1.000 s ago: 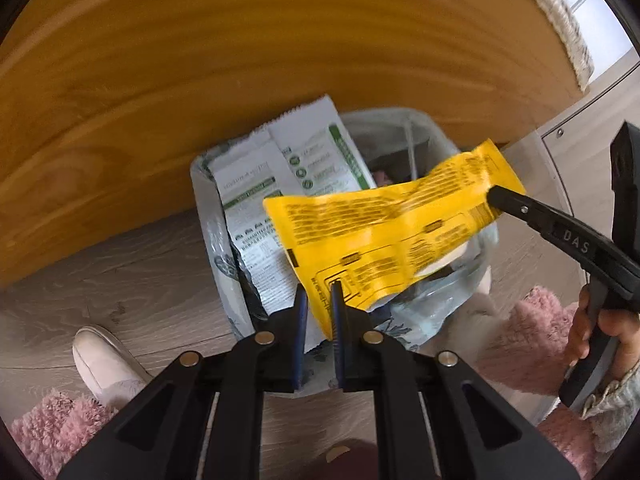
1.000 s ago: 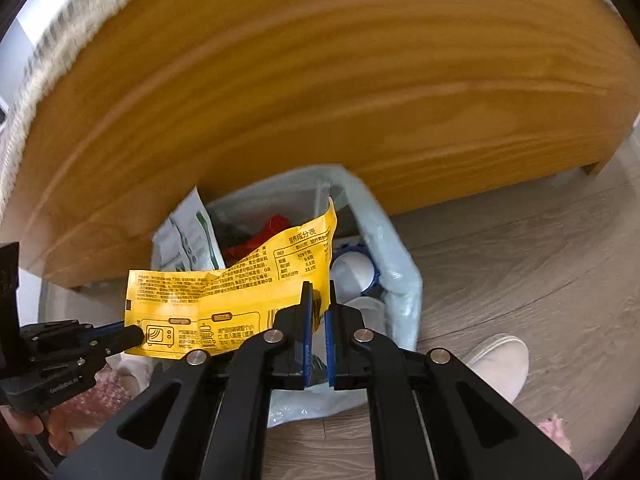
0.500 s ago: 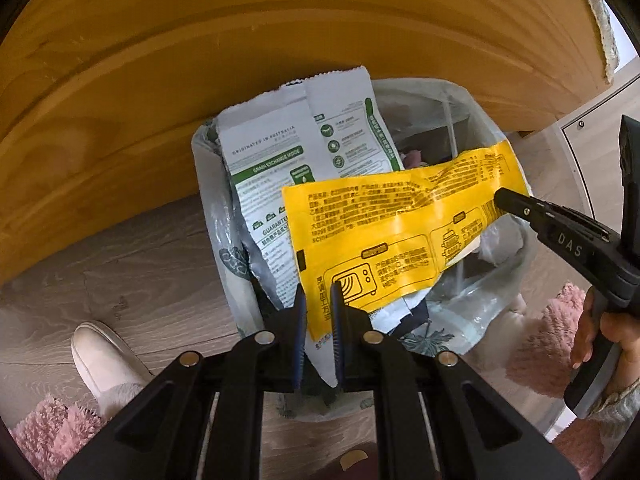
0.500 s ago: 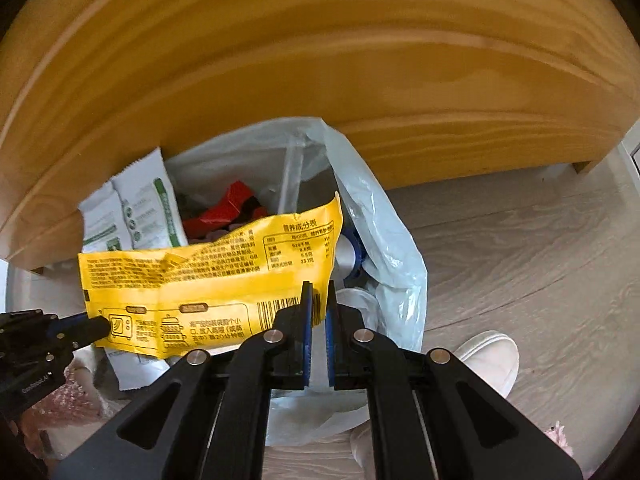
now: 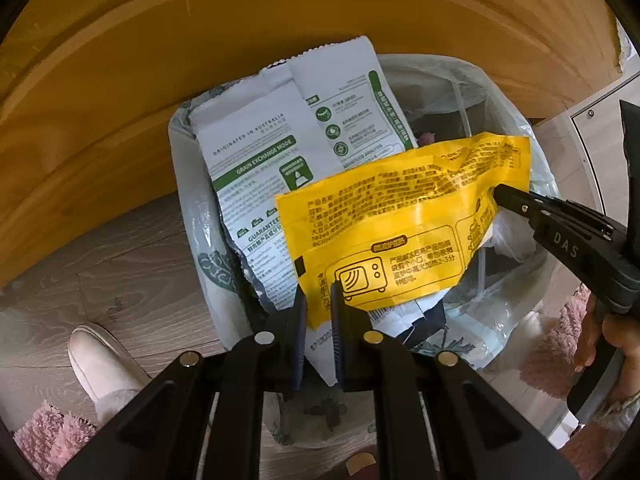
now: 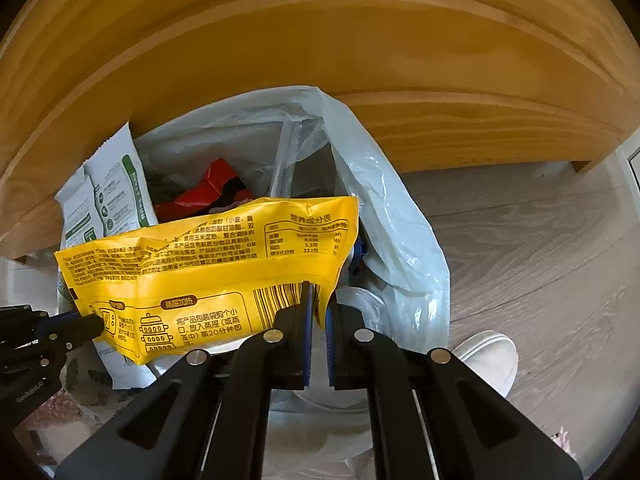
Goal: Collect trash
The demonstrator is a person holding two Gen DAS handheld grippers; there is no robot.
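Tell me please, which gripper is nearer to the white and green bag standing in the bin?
Left. The left gripper pinches the yellow wrapper at the end that overlaps the white and green bag. The right gripper holds the opposite end, away from it.

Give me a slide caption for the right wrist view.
Both grippers hold a yellow wrapper over the lined trash bin.

Glossy, crinkled yellow plastic wrapper [image 5: 404,216], matt white printed paper-like pouch [image 5: 280,152], thin translucent shiny plastic bin liner [image 6: 392,216], glossy red foil scrap [image 6: 208,192], smooth varnished wooden furniture panel [image 5: 280,12], matt grey wood-grain floor [image 6: 540,248], fluffy pink rug [image 5: 52,436], matt black plastic left gripper [image 5: 318,312]
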